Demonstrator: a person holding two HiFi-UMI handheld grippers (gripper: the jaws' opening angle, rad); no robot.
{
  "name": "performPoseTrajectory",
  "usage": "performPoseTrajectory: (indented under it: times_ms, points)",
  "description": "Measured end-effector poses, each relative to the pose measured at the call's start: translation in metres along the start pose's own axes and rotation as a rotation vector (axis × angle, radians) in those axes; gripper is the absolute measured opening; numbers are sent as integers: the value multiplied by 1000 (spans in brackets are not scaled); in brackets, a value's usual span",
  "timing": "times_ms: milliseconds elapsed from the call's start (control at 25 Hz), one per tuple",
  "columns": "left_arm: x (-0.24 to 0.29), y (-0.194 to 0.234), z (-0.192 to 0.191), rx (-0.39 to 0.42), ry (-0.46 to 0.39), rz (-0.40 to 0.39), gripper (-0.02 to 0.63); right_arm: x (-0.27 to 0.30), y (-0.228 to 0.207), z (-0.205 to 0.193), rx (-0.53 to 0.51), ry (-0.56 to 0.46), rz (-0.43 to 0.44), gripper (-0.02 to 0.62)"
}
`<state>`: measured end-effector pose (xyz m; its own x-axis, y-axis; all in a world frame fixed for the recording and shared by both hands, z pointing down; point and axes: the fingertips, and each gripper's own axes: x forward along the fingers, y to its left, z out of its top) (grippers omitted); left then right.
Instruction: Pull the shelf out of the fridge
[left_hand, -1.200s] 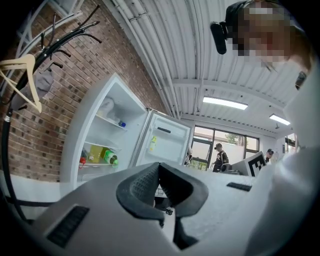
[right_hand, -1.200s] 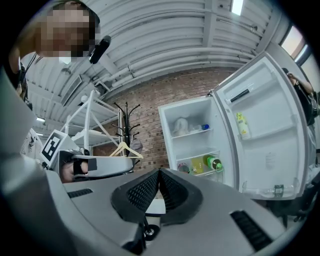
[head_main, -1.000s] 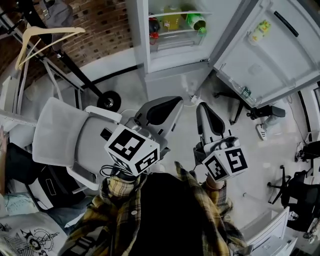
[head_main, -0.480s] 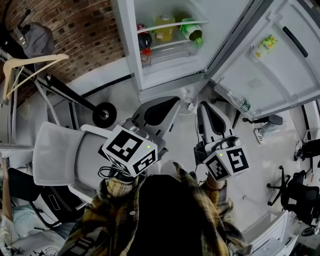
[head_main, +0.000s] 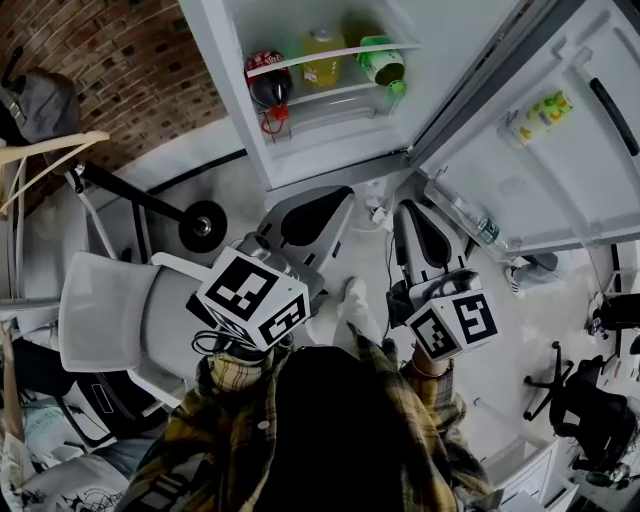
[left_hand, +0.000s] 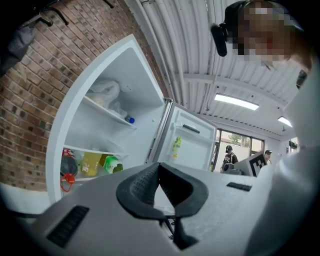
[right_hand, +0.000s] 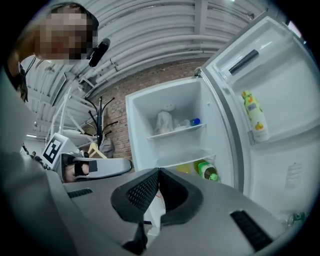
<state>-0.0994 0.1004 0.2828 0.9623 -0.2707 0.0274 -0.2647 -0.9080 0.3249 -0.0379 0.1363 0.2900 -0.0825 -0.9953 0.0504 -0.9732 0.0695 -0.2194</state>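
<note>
The white fridge (head_main: 300, 150) stands open ahead of me, its door (head_main: 540, 160) swung to the right. A glass shelf with a white front edge (head_main: 330, 55) carries a dark red-capped bottle (head_main: 268, 85), a yellow bottle (head_main: 322, 50) and a green bottle (head_main: 380, 62). A higher shelf (left_hand: 107, 112) holds a white bag and a small blue-capped thing. My left gripper (head_main: 345, 195) and right gripper (head_main: 408, 210) are both shut and empty. They point at the fridge, short of its lower front, touching nothing.
A white mesh chair (head_main: 110, 310) stands at my left, near a coat stand's wheeled base (head_main: 203, 225) and a brick wall (head_main: 110, 70). The door rack holds a yellow bottle (head_main: 545, 108). A plug and cable (head_main: 380, 212) lie on the floor. An office chair base (head_main: 570, 400) is at the right.
I have moved closer to the fridge, which now fills more of the head view. A white shoe has stepped forward below the grippers. Both grippers stay shut.
</note>
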Motion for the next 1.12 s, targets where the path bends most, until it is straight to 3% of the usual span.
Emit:
performPoseTrajectory:
  times_ms: [360,600,840,1120]
  points:
    - [84,2,2,-17,-49,108,3,24,-76,21,-29,34,129,18]
    - [112,-5,-4,-26,-70,181,3,27,-108,26,-45,56,212,18]
    - [124,6,-4,-26,-68,246,3,41,-121,24,-8,71,269,18]
    - [133,45,2,-37,-76,294,4,81,-122,19,-3,83,313,18]
